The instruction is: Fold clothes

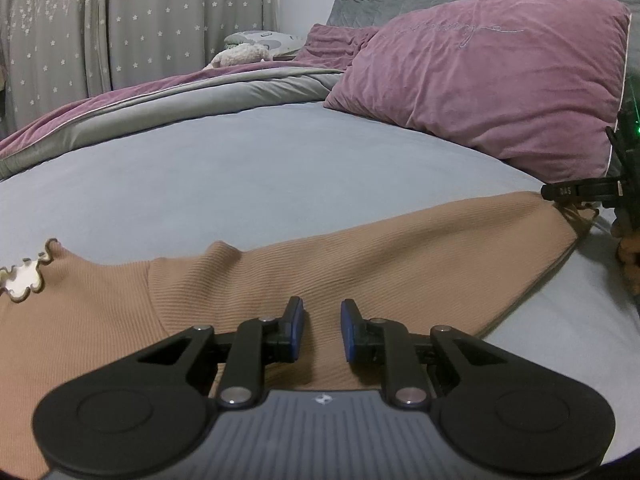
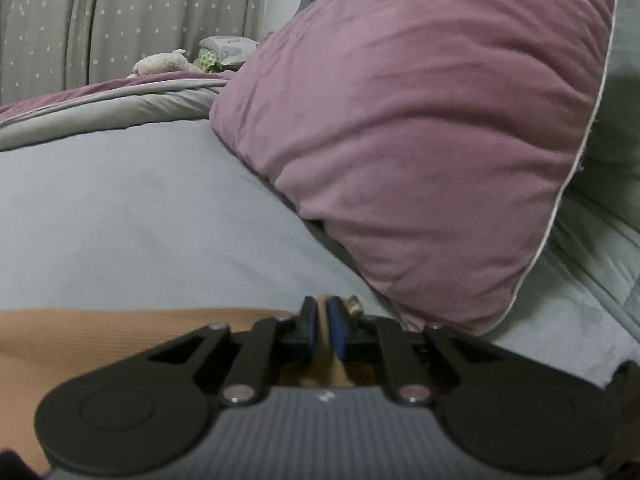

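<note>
The jaws of the left gripper (image 1: 322, 330) stand apart with a clear gap between the blue pads, and they hold nothing. They hang just above the tan top (image 1: 360, 264). The jaws of the right gripper (image 2: 320, 330) are squeezed together on a bit of that same tan top (image 2: 120, 336), and a thin fold of cloth shows between its blue pads.

The bed (image 1: 240, 168) with its pale blue sheet spreads out far ahead of both jaws. The big pink pillow (image 1: 492, 80) leans ahead and to the right of the left jaws, and it sits right in front of the right jaws. A pink and grey blanket (image 1: 160, 96) lies far ahead to the left.

The tan top lies flat on the sheet, under and ahead of the left jaws. It has fine ribs in the knit. One long part stretches off to the right, up to the right jaws. Far left of the left jaws is a small white patch (image 1: 24, 280) with a wavy brown edge.

The near part of the top is hidden under both grippers. Its left side is cut off by the picture edge. The right wrist view is blurry. Small soft things by the curtain (image 1: 120, 20) are too far away to make out.
</note>
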A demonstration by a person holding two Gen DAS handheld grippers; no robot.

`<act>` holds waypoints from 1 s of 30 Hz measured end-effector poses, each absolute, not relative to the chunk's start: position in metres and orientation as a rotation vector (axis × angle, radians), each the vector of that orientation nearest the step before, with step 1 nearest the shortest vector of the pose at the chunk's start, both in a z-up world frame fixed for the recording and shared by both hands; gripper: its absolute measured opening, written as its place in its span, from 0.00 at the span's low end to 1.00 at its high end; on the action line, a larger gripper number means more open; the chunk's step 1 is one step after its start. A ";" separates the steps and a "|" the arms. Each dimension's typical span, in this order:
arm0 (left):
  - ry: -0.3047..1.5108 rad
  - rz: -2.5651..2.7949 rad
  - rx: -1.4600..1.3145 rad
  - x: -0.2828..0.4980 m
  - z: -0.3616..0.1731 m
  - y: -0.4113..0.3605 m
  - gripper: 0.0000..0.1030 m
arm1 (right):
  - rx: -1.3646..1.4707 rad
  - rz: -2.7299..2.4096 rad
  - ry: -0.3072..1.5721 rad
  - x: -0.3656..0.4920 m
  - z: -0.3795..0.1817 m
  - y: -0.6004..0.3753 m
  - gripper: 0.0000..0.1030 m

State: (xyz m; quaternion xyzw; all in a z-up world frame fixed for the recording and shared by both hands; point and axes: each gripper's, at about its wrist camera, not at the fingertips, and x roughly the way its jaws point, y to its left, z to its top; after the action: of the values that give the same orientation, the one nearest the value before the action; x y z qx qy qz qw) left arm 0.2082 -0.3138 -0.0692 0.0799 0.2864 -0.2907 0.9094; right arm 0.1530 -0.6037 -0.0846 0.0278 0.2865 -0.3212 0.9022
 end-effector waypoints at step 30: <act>0.641 -0.553 -0.141 0.299 -0.058 -0.254 0.23 | 0.059 -0.418 0.643 0.137 -0.072 -0.543 0.56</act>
State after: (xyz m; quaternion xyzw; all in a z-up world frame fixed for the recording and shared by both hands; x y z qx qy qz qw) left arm 0.2991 -0.2544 -0.0585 -0.0683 0.3107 -0.2683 0.9093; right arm 0.1374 -0.5432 -0.0718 0.0286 0.3139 -0.2041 0.9268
